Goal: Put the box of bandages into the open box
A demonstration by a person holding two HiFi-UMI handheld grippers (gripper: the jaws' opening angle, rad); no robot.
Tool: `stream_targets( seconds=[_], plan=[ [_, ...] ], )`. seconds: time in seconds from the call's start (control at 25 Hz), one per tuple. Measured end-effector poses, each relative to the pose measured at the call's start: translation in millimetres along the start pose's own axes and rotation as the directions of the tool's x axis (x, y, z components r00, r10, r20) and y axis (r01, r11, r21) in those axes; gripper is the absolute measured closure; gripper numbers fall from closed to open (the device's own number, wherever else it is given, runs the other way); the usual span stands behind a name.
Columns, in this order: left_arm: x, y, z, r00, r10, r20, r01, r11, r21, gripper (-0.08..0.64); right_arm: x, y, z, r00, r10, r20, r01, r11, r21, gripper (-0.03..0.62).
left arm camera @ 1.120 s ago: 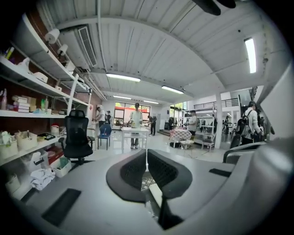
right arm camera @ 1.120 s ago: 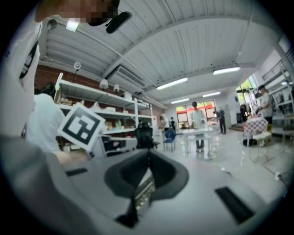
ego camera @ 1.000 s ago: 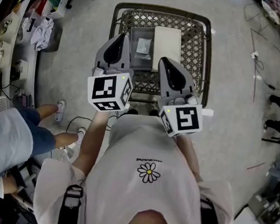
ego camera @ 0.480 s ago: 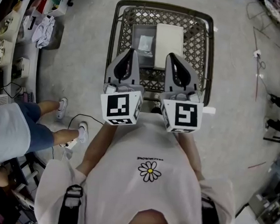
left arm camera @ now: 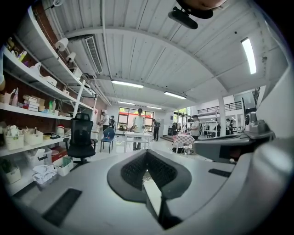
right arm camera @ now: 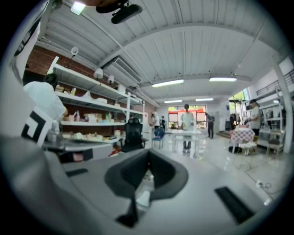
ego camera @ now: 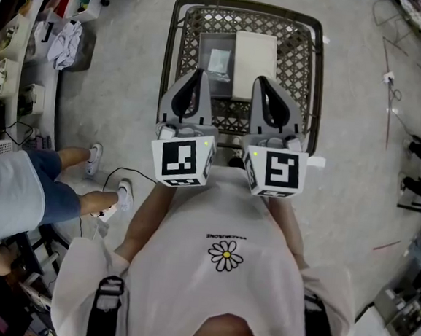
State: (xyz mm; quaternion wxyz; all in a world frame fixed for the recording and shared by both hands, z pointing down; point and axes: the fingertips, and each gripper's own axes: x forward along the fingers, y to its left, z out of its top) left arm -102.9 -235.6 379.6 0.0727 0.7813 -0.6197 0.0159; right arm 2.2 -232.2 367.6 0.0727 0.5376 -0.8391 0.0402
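The left gripper [ego camera: 196,76] and right gripper [ego camera: 266,84] were both clenched on nothing, side by side over the cart's [ego camera: 304,69] near edge. In the cart's far half, a white box [ego camera: 255,54] lay against the right side of the open box [ego camera: 218,41].
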Motion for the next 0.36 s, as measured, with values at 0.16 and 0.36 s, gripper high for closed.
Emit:
stream_targets(
  seconds=[0.16, 0.36],
  plan=[
    [0.6, -3.1, -0.9, 1.000, -0.011, 0.004, 0.011, 1.000, 0.019, 0.535, -1.8, -3.0, -0.9, 1.000, -0.020, -0.024, 0.021, 1.000, 0.012, 0.561],
    [0.2, -6.3, -3.5, 1.000, -0.014, 0.007, 0.014, 1.000, 0.019, 0.535, -3.5, -4.5, -4.5, 1.000, -0.011, -0.017, 0.011, 1.000, 0.015, 0.561]
  ],
)
